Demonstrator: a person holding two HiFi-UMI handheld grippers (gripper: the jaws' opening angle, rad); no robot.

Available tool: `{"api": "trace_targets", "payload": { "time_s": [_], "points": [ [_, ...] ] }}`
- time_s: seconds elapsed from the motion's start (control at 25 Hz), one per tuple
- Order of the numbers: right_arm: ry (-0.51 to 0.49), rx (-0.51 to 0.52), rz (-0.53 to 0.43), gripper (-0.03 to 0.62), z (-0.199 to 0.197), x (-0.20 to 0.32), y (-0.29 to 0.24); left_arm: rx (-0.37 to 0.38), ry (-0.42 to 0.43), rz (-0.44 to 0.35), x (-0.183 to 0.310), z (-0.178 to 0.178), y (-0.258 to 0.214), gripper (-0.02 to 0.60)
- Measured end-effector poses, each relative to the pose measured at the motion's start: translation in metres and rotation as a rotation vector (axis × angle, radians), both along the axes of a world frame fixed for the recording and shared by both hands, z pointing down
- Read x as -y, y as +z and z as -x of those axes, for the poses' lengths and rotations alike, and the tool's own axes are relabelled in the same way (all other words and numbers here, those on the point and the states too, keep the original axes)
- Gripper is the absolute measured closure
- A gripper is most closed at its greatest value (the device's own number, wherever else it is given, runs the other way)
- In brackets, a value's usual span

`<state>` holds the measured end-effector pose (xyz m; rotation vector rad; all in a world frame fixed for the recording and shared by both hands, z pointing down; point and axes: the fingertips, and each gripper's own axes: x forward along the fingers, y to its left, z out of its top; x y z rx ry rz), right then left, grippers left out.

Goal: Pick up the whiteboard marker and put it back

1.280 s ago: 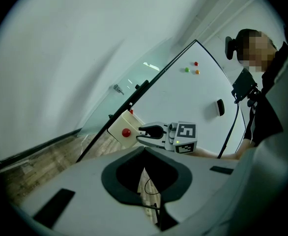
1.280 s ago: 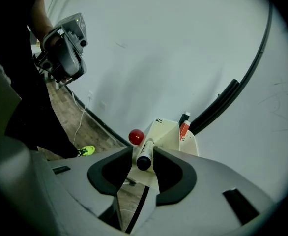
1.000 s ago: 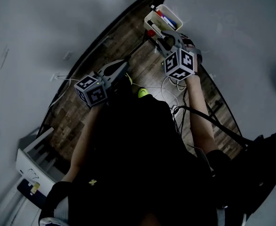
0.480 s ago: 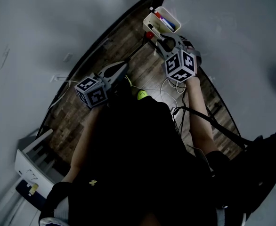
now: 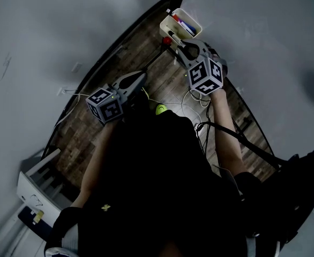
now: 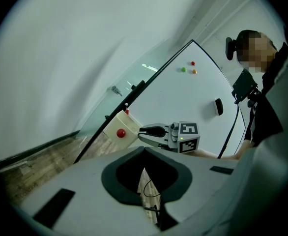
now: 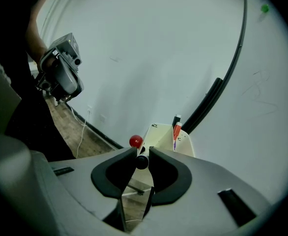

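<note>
One whiteboard marker (image 7: 142, 163) is clamped by the just-closed right claw (image 7: 142, 154) beside the tray (image 7: 159, 137); lifting is called for next.

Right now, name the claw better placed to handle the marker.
Right: the right claw has just been closing on the black marker by the tray; the left claw hangs well away, empty.
</note>
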<state>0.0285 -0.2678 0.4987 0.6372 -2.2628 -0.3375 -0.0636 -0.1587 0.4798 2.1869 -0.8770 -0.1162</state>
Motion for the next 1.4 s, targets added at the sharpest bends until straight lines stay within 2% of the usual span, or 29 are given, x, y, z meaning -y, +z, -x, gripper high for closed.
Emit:
{"api": "trace_targets", "payload": {
  "time_s": [0.4, 0.72, 1.08, 1.4],
  "points": [
    [0.04, 0.084, 0.028, 0.511, -0.003, -0.002, -0.013, -0.003, 0.018, -0.016, 0.0, -0.009, -0.003, 0.563],
    [0.048, 0.133, 0.013, 0.51, 0.0, -0.005, -0.039, -0.004, 0.028, -0.039, -0.002, -0.011, -0.01, 0.563],
    [0.05, 0.185, -0.008, 0.51, -0.003, -0.014, -0.067, 0.033, 0.064, -0.095, -0.006, -0.026, -0.016, 0.563],
    [0.053, 0.224, -0.034, 0.511, -0.006, -0.028, -0.093, 0.024, 0.062, -0.114, -0.009, -0.032, -0.023, 0.563]
  ]
}}
